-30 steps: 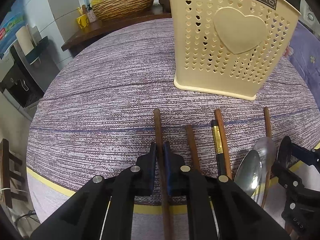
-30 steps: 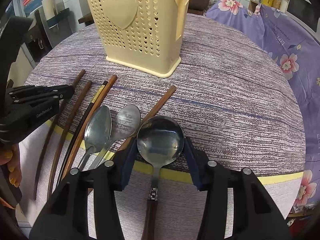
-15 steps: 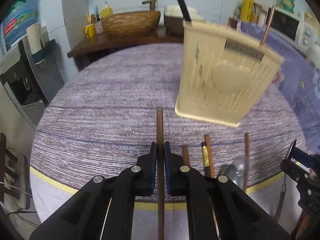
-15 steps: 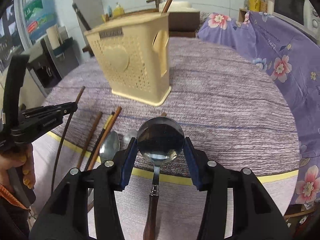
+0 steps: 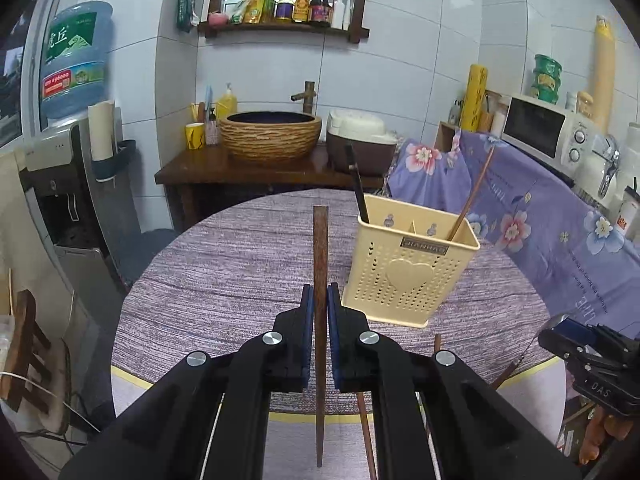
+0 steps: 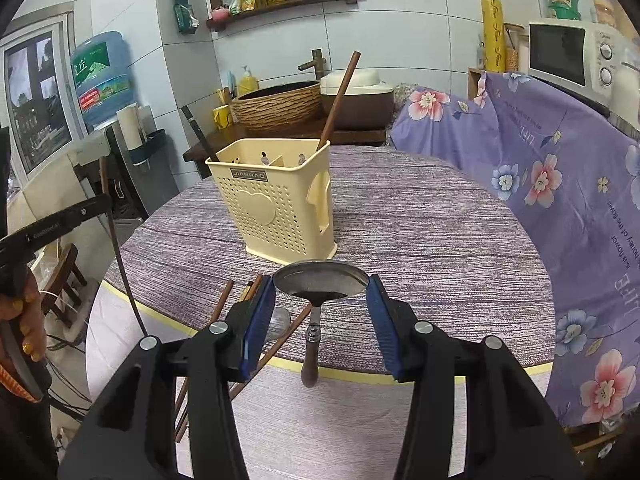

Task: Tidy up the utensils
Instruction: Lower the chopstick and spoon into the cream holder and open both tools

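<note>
- Carrying two utensils at once: left gripper (image 5: 320, 312) is clamping a chopstick (image 5: 321, 248), right gripper (image 6: 320, 312) is gripping a ladle (image 6: 320, 282) by its bowl, both above the table (image 6: 420, 224).
- Next, I'm judging, each is needing lining up over the holder (image 6: 276, 204) just ahead and lowering in.

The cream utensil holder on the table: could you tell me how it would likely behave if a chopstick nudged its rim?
The cream utensil holder looks like thin perforated plastic, so probably light. It stands tall on a narrow base, holding only two chopsticks, so it may slide or tip. The woven tablecloth might add some grip.
</note>
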`<state>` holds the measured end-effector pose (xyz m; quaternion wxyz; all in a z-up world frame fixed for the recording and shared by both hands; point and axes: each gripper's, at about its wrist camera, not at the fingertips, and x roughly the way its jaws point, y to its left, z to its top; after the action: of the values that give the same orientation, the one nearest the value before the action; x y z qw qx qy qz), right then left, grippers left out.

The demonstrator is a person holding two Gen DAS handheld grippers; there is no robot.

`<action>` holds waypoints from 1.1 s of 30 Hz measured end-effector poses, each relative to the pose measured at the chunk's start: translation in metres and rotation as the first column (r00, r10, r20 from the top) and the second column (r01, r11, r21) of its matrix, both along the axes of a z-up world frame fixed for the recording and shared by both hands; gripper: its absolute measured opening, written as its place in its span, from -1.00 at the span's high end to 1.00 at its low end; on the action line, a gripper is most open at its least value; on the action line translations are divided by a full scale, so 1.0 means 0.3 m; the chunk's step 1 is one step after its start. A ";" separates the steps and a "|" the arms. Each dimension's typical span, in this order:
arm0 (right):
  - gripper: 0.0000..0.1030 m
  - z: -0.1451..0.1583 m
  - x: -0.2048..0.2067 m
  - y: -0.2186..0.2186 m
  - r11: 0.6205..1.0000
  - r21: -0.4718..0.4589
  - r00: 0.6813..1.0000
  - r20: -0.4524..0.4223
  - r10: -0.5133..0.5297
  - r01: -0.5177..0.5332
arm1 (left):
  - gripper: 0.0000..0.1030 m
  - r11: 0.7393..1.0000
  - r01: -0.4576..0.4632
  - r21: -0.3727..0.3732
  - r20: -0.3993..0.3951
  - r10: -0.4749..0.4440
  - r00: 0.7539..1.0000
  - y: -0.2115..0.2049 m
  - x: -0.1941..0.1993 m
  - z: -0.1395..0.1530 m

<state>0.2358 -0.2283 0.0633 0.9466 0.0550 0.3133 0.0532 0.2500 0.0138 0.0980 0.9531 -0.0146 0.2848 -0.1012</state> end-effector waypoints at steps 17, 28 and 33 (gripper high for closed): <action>0.07 0.048 0.016 0.006 0.999 -0.038 0.999 0.033 0.010 -0.009 | 0.84 0.999 0.023 -0.024 0.064 -0.021 0.998 0.000 0.002 0.081; 0.07 0.418 0.190 0.072 0.997 -0.080 0.972 0.232 0.040 -0.022 | 0.84 0.987 0.137 -0.089 0.272 -0.109 0.956 -0.121 0.139 0.428; 0.07 0.511 0.301 0.091 0.997 -0.074 0.953 0.304 0.011 0.012 | 0.84 0.985 0.088 -0.151 0.327 -0.034 0.944 -0.171 0.255 0.497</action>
<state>0.3260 -0.2009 0.2166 0.9849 0.0109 0.1656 0.0490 0.3265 -0.0376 0.2471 0.9788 -0.0671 0.1157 -0.1548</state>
